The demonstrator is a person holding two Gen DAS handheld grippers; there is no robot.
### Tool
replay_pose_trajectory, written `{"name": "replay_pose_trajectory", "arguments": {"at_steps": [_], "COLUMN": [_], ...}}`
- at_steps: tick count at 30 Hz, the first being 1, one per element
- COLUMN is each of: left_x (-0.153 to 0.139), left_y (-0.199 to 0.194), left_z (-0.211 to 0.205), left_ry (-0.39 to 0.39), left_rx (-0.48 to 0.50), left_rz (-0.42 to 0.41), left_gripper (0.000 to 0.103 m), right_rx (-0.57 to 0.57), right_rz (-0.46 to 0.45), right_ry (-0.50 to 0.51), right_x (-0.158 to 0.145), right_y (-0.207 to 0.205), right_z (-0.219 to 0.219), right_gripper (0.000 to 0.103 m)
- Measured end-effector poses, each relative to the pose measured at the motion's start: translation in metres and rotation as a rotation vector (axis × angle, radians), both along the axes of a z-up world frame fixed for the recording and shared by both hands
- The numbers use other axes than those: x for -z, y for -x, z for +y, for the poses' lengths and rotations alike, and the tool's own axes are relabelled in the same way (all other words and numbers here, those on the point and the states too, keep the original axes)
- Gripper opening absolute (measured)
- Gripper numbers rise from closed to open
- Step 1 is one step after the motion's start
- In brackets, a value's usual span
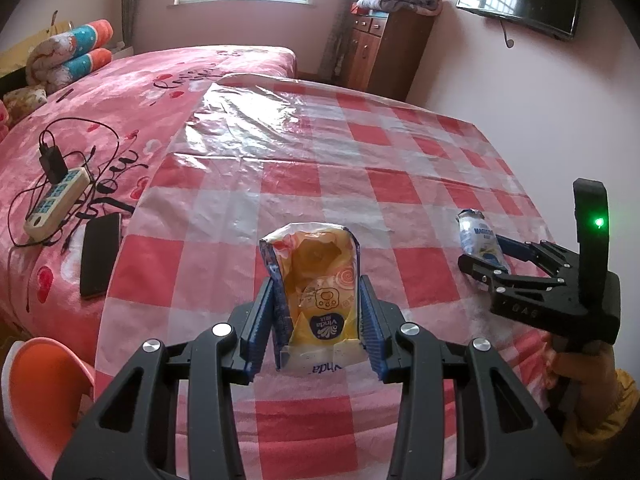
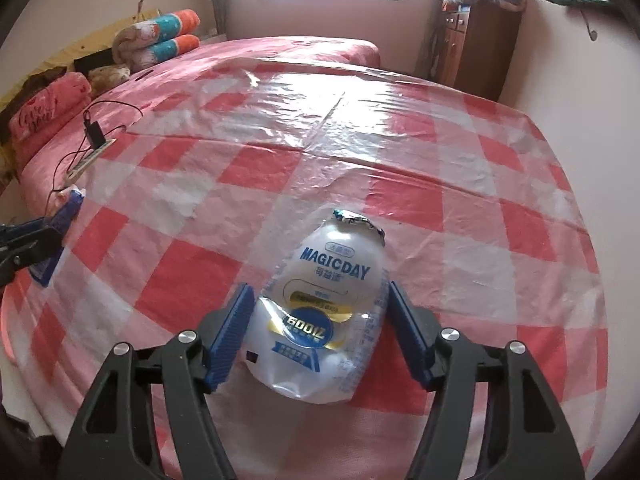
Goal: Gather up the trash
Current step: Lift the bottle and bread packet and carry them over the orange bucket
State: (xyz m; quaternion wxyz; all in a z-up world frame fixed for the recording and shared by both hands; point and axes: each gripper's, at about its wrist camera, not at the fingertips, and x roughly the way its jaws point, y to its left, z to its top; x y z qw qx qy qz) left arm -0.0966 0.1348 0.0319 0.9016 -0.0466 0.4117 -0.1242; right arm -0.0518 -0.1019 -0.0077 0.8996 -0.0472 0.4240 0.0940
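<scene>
A yellow Vinda tissue packet [image 1: 320,264], torn open at the top, stands upright between the blue pads of my left gripper [image 1: 316,284], which is shut on it above the checked tablecloth [image 1: 320,176]. A white MAGICDAY drink bottle [image 2: 332,280] with crumpled foil at its mouth lies with its mouth pointing away between the pads of my right gripper [image 2: 319,287]. The pads rest against its two sides. In the left wrist view that bottle [image 1: 476,232] and right gripper [image 1: 480,250] are at the right, held by a hand in a yellow sleeve [image 1: 600,408].
Left of the table is a bed with a pink cover [image 1: 120,92]; on it lie a power strip with a charger and cables [image 1: 56,200] and a black phone [image 1: 100,254]. An orange plastic object [image 1: 44,380] sits at lower left. A wooden cabinet [image 1: 384,48] stands by the far wall.
</scene>
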Motion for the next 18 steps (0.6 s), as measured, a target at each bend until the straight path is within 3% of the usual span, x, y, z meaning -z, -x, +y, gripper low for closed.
{"name": "replay_pose_trajectory", "arguments": {"at_steps": [18], "left_x": [-0.007], "left_y": [0.021], "left_z": [0.035], "left_ry": [0.042], "left_rx": [-0.031], "left_rz": [-0.039], "left_gripper": [0.043], "right_rx": [-0.058], "right_rz": [-0.024], "right_ry": [-0.077], "right_x": [-0.023], "right_y": [0.025], "right_z": [0.026], "right_gripper": [0.067]}}
